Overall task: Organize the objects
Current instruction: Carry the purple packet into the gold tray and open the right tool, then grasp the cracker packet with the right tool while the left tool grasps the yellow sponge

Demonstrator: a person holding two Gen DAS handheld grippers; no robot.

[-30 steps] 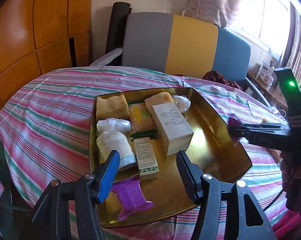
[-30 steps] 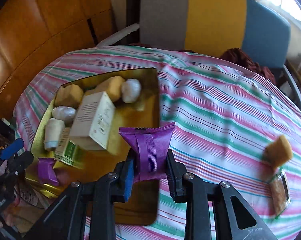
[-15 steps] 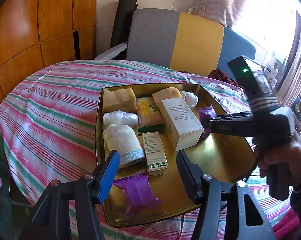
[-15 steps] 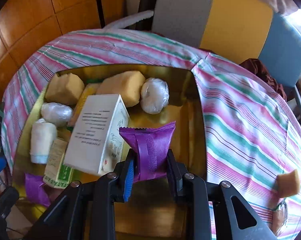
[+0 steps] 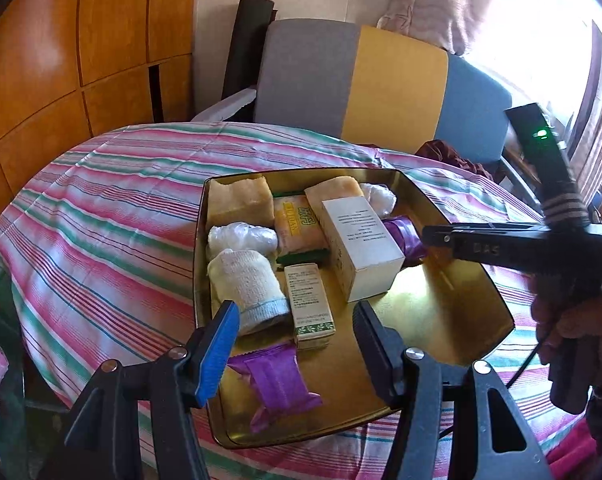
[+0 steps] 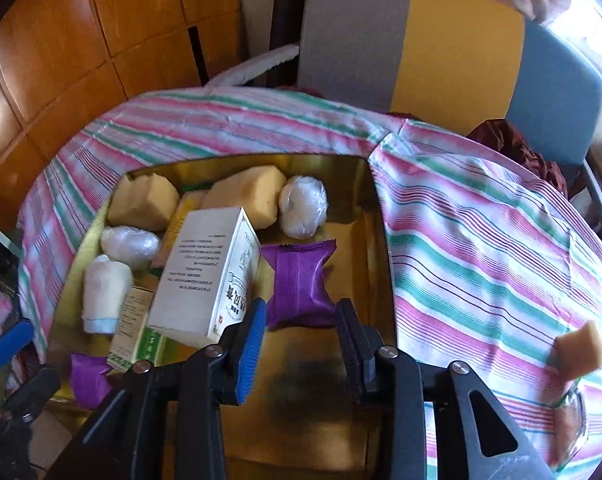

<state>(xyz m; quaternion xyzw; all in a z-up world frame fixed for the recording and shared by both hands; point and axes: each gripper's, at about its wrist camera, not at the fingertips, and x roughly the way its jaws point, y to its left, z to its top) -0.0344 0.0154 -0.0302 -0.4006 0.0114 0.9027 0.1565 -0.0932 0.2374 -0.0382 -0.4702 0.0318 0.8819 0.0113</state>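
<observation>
Released a moment ago, the purple packet (image 6: pixel 299 284) now lies on the floor of the gold tray (image 6: pixel 375 216), where a second back it was clamped in the right gripper (image 6: pixel 300 330) above the striped cloth. Those jaws have just been opening; the packet sits between the two fingers, but a gap shows on each side and neither pad presses on it. It rests near the tray's middle, at about three o'clock from the white box (image 6: pixel 207 274), nearly touching that box, and at six o'clock from the plastic-wrapped white ball (image 6: pixel 303 212). From the left wrist view only its end (image 5: pixel 403 234) peeps out behind the white box (image 5: pixel 361 244).

A second purple packet (image 5: pixel 275 380) lies at the tray's six o'clock edge (image 5: pixel 501 312), just below the small green box (image 5: pixel 309 306). The rolled sock (image 5: pixel 247 286), a wrapped bundle (image 5: pixel 243 236), two tan sponges and a yellow packet (image 5: pixel 295 224) fill the nine to twelve o'clock part.

The left gripper (image 5: pixel 295 346) hovers over the near edge, fingers apart and holding nothing.

So this drop looks done, and the right gripper should lift clear without dragging the packet. One tan sponge (image 6: pixel 579 350) is left out on the striped cloth (image 6: pixel 481 240) at about four o'clock from the tray, probably the next thing to fetch.
</observation>
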